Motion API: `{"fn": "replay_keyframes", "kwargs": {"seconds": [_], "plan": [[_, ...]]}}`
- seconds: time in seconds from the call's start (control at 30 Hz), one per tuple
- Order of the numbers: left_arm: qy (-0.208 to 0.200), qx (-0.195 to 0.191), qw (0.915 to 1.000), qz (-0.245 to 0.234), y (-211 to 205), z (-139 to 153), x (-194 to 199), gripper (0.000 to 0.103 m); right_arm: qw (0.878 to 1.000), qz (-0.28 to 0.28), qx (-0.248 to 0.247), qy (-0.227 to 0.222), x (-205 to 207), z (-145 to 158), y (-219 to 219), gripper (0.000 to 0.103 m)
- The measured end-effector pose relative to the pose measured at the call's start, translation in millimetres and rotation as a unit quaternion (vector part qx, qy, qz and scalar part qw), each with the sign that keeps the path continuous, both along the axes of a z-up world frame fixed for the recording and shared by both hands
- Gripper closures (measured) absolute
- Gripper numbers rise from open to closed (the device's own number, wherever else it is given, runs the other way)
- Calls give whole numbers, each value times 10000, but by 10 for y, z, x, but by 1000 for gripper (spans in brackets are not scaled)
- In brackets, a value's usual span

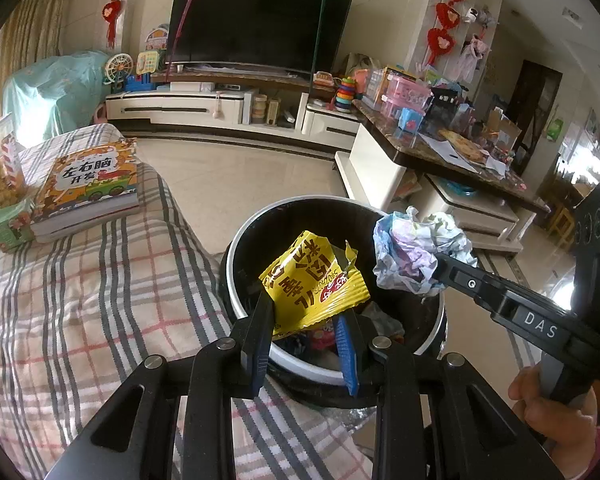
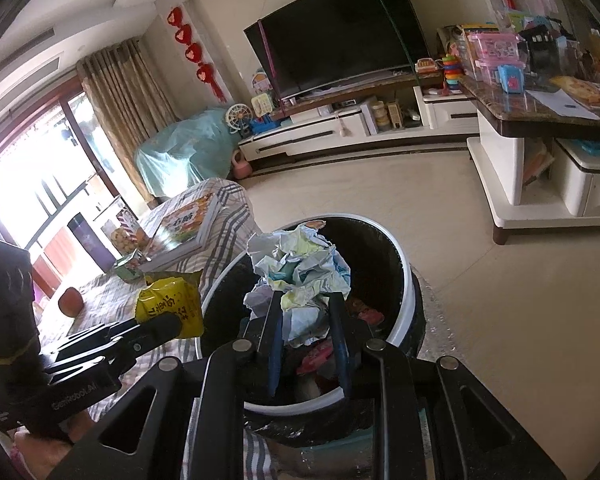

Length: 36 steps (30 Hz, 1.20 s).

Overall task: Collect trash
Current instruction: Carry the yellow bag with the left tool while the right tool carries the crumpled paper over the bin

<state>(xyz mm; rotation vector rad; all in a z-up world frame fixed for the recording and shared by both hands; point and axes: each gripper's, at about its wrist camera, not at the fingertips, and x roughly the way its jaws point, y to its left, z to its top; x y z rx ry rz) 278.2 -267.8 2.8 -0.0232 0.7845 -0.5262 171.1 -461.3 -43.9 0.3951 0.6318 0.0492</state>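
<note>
My left gripper (image 1: 306, 312) is shut on a yellow snack wrapper (image 1: 314, 280) and holds it over the open mouth of a round black trash bin with a white rim (image 1: 236, 280). My right gripper (image 2: 306, 312) is shut on a crumpled ball of paper (image 2: 300, 276) above the same bin (image 2: 404, 300). In the left wrist view the paper ball (image 1: 416, 252) hangs over the bin's right rim. In the right wrist view the wrapper (image 2: 172, 304) sits left of the bin. Some trash lies inside the bin.
A plaid-covered sofa (image 1: 80, 300) stands left of the bin, with a stack of books (image 1: 88, 188) and a snack box (image 1: 0, 168) on it. A cluttered coffee table (image 1: 440, 148) stands to the right, a TV (image 1: 256, 20) and cabinet beyond.
</note>
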Motion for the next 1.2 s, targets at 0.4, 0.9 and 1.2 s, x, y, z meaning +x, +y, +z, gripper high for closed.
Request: {"fn": "replay_keyframes", "kwargs": {"seconds": [0.4,0.9,1.2], "plan": [[25,78,10000,17,-62,-6,63,76,9999,-31,-10,120,55,-24,-41,81],[10,192,9998,-47,-162,-8,113,75,9997,-3,-1,226,130,-47,-53,81],[3,223,9997,-35,-205,-3,108,75,9997,42,-80,231,156,-5,-27,81]]}}
